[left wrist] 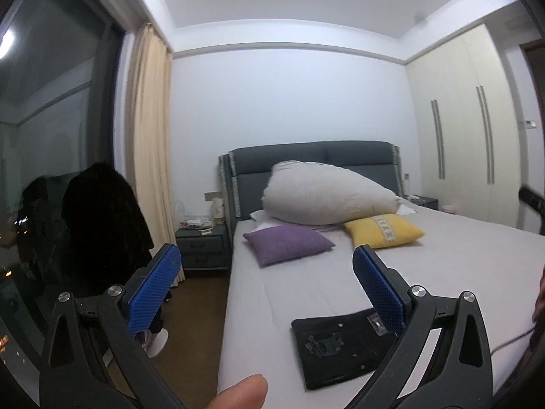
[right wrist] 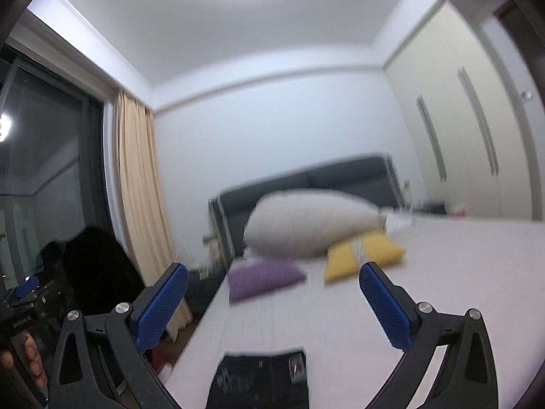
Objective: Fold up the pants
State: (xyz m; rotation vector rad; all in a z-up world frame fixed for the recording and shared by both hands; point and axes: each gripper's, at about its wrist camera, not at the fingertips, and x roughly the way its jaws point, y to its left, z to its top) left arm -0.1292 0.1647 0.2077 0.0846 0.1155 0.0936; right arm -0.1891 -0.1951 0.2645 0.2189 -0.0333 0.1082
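Both grippers, left [left wrist: 267, 284] & right [right wrist: 274, 301], w/ jaws spread wide, gripping nothing. Black pants [left wrist: 344, 351], folded flat, lie on bed [left wrist: 460, 255] near its foot, below jaws.

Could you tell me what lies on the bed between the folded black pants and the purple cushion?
Only bare sheet between pants and purple cushion, clearest in left wrist view.

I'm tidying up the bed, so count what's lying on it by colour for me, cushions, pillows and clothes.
Purple cushion: 1
Yellow cushion: 1
White pillow: 1 big one, plus the edge of a flatter white one under it
Black folded pants: 1
Total: 5
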